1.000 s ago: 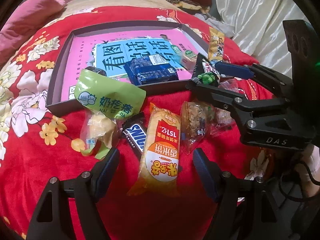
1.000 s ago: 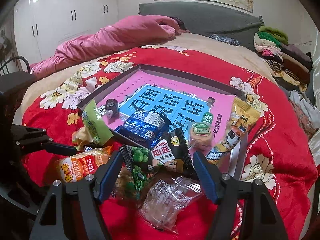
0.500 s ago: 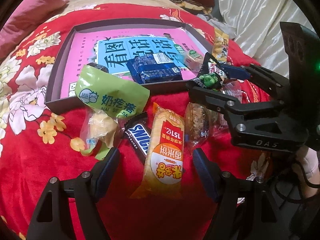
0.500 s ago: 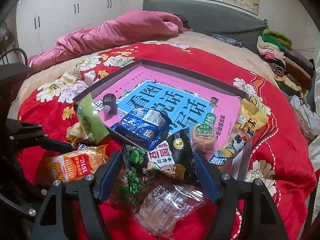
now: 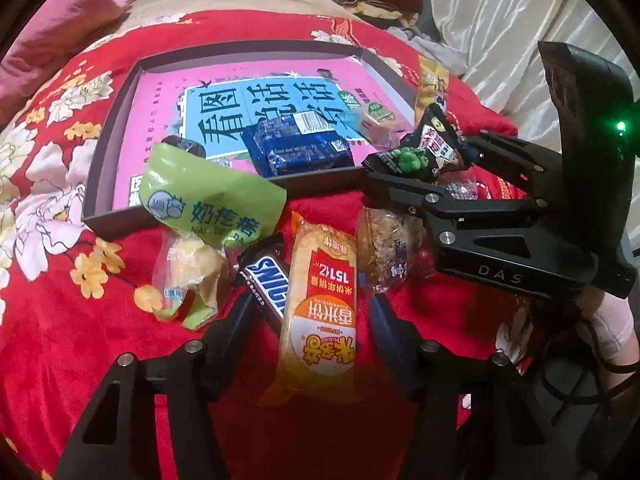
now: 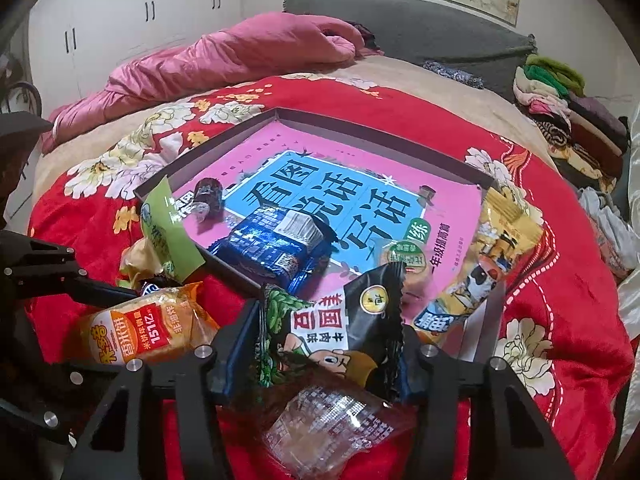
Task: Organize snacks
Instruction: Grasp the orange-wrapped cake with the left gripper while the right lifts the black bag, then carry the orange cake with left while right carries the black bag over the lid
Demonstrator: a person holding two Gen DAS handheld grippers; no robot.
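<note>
Since the earlier frame, the right gripper has narrowed its jaws onto the black green-pea snack packet, which now stands raised between the fingers; in the left wrist view the same packet sits above the gripper's arm, just beside the near right corner of the tray. Left gripper hangs wide apart over the orange rice-cracker packet, holding nothing; whether its fingers touch the wrapper cannot be told.

On the red floral blanket of the bed, near the tray's near wall, from left to right: a green milk-roll bag leaning over the tray wall, a clear-wrapped pale pastry, a Snickers bar partly under the orange packet, and a clear-wrapped brown cake.

Inside the tray, on a pink-and-blue book cover: a blue biscuit pack near the near wall, a small dark wrapped sweet to the left, and a small green-labelled round snack to the right. A yellow cartoon packet leans over the tray's right wall. A clear crinkled wrapper lies below the right gripper.
</note>
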